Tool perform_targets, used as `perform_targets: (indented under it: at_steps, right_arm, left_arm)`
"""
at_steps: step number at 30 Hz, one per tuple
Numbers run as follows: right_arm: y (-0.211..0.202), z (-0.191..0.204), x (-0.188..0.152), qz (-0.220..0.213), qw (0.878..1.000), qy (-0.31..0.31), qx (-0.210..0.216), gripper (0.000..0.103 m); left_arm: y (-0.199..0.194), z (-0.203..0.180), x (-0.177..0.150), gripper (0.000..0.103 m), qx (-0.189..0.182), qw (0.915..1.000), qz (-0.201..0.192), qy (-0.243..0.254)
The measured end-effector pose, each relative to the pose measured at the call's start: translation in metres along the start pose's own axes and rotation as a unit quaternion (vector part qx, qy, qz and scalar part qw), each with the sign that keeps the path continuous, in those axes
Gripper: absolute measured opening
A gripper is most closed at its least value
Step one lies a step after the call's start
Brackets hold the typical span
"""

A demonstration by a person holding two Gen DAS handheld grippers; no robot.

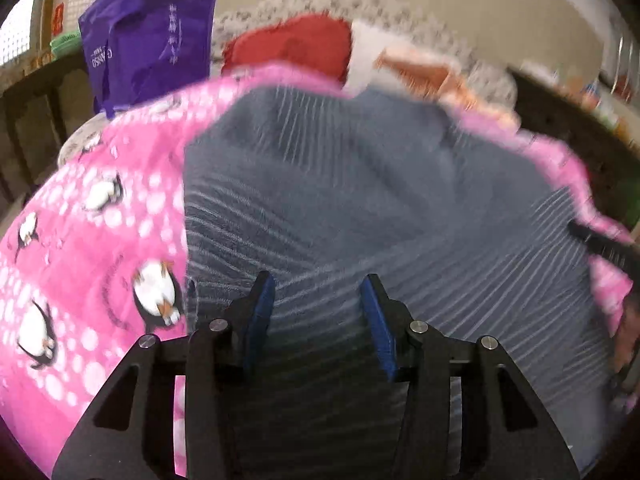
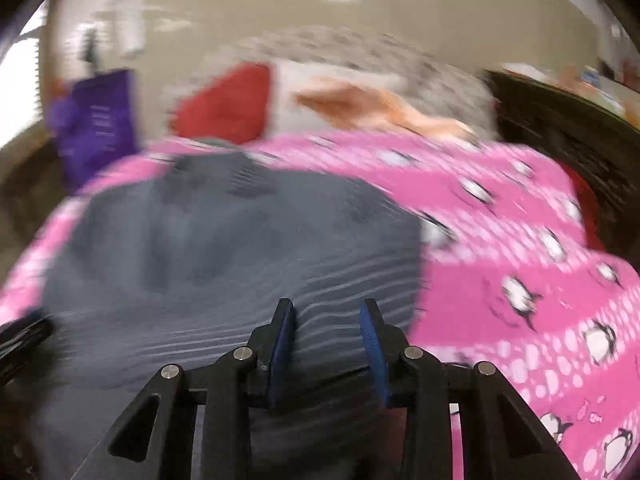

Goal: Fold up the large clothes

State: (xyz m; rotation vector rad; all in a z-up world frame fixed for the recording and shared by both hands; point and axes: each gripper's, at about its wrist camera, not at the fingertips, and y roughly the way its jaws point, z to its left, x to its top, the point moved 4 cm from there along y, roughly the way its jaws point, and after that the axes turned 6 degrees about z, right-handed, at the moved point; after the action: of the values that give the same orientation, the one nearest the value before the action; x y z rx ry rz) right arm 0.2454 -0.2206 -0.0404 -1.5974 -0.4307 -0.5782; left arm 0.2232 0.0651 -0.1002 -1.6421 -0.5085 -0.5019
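Observation:
A grey garment with thin white stripes [image 1: 360,184] lies spread on a pink penguin-print blanket [image 1: 92,232]. My left gripper [image 1: 318,288] is open, its blue-padded fingers above the garment's near left part with nothing between them. In the right wrist view the same garment [image 2: 224,248] lies left of centre on the blanket [image 2: 520,264]. My right gripper [image 2: 328,312] is open over the garment's near right edge. The other gripper's black tip shows at the right edge of the left wrist view [image 1: 600,240]. Both views are motion-blurred.
Behind the blanket lie a red cloth [image 1: 292,48], a white and orange cloth [image 1: 420,68] and a grey speckled fleece [image 1: 332,4]. A purple bag [image 1: 148,36] stands at the back left. Dark shelving with items [image 1: 592,104] runs along the right.

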Motion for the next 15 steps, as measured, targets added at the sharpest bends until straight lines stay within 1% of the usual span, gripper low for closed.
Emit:
perform_targets:
  at_steps: [1,2,3,4,7,9,11,14,15]
  right_arm:
    - [0.019,-0.010,-0.007,0.017,1.000,0.015,0.021,0.036]
    - [0.023,-0.016,-0.005,0.025,0.999,0.031,0.034,0.037]
    - [0.022,-0.019,-0.003,0.017,0.999,0.035,0.030,0.046]
    - [0.027,-0.021,-0.002,0.025,0.998,0.038,0.031,0.050]
    - [0.030,-0.021,0.000,0.033,0.998,0.036,0.030,0.052]
    - [0.030,-0.020,0.000,0.033,0.998,0.036,0.031,0.053]
    - [0.031,-0.021,0.000,0.034,0.998,0.040,0.037,0.053]
    - [0.032,-0.017,0.003,0.029,0.998,0.036,0.032,0.053]
    - [0.030,-0.017,0.002,0.026,0.998,0.036,0.035,0.055]
  left_arm:
    - [0.000,0.000,0.001,0.045,-0.002,1.0000,-0.004,0.000]
    - [0.000,0.000,0.002,0.045,-0.004,0.9999,-0.009,-0.001]
    - [0.002,0.000,0.001,0.045,0.000,1.0000,-0.003,0.002]
    - [0.003,0.001,0.002,0.045,-0.003,1.0000,-0.003,0.000]
    - [0.007,0.004,0.002,0.045,-0.014,0.9998,0.001,-0.012]
    - [0.009,0.004,0.003,0.045,-0.013,0.9998,0.003,-0.013]
    - [0.009,0.001,0.004,0.045,-0.008,0.9999,0.004,-0.012]
    - [0.008,-0.002,0.004,0.046,0.003,1.0000,0.005,-0.006]
    - [0.008,-0.003,0.004,0.046,0.006,1.0000,0.005,-0.005]
